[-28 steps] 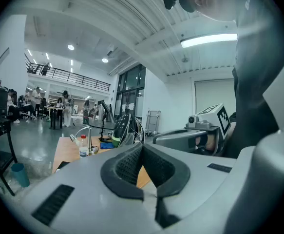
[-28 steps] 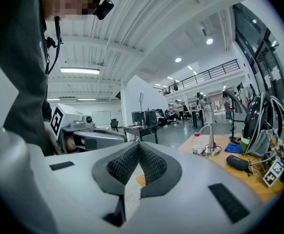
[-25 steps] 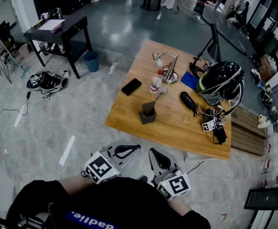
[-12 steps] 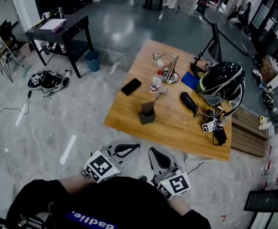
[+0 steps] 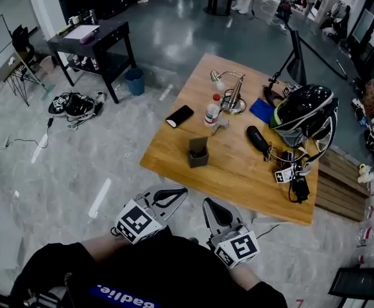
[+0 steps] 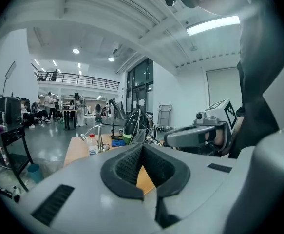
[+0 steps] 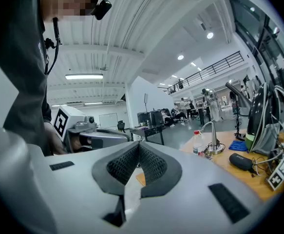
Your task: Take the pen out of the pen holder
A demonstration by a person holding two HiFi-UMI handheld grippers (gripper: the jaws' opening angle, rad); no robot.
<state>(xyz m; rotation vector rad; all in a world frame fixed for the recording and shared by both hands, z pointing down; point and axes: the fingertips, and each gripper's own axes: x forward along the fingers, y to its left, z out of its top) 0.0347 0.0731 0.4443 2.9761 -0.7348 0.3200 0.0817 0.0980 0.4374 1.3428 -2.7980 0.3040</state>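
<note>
A dark grey square pen holder (image 5: 198, 153) stands near the front left edge of the wooden table (image 5: 238, 169), with something dark inside that is too small to tell apart. Both grippers are held close to my body, well short of the table. My left gripper (image 5: 183, 190) is shut with nothing in it, and its pads meet at the tip (image 6: 142, 148). My right gripper (image 5: 208, 203) is likewise shut and empty (image 7: 138, 146). In both gripper views the jaws hide the holder.
On the table are a black phone (image 5: 179, 115), a small bottle (image 5: 212, 110), a desk lamp (image 5: 231, 92), a black case (image 5: 258, 138), a blue cloth (image 5: 262, 110) and a helmet with cables (image 5: 304, 111). A black side table (image 5: 93, 40) and blue bin (image 5: 135, 81) stand far left.
The head view has shifted a little, so the table and floor sit slightly lower and to the right. Both grippers stay shut near my body.
</note>
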